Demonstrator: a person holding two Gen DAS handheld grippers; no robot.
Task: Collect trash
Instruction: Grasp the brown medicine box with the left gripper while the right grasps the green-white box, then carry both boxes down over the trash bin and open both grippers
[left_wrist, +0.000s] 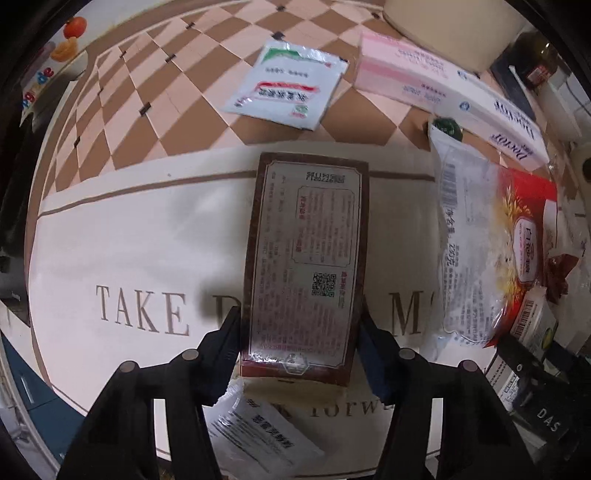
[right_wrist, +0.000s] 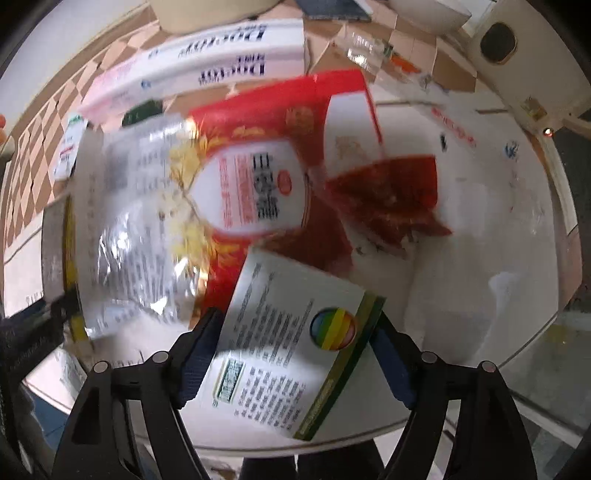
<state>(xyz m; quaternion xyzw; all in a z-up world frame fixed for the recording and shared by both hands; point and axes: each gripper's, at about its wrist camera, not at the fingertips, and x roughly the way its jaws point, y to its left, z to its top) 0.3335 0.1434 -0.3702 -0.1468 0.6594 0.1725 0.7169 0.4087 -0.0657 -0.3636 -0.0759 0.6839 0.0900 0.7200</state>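
My left gripper (left_wrist: 297, 343) is shut on a brown box (left_wrist: 306, 266) with a white printed label, held above a cream mat with lettering (left_wrist: 129, 258). A white sachet (left_wrist: 258, 432) lies under the box by my fingers. My right gripper (right_wrist: 295, 350) is shut on a white and green box (right_wrist: 291, 343) with a rainbow circle, held over a white bin (right_wrist: 498, 240). A red and clear food bag (right_wrist: 229, 184) and a dark red wrapper (right_wrist: 388, 199) lie in the bin. The red bag also shows in the left wrist view (left_wrist: 491, 251).
A white sachet with green and red print (left_wrist: 288, 85) lies on the checkered surface (left_wrist: 166, 92). A long pink and white box (left_wrist: 443, 88) lies behind it, also in the right wrist view (right_wrist: 207, 59). A dark green cap (left_wrist: 448, 127) sits beside it.
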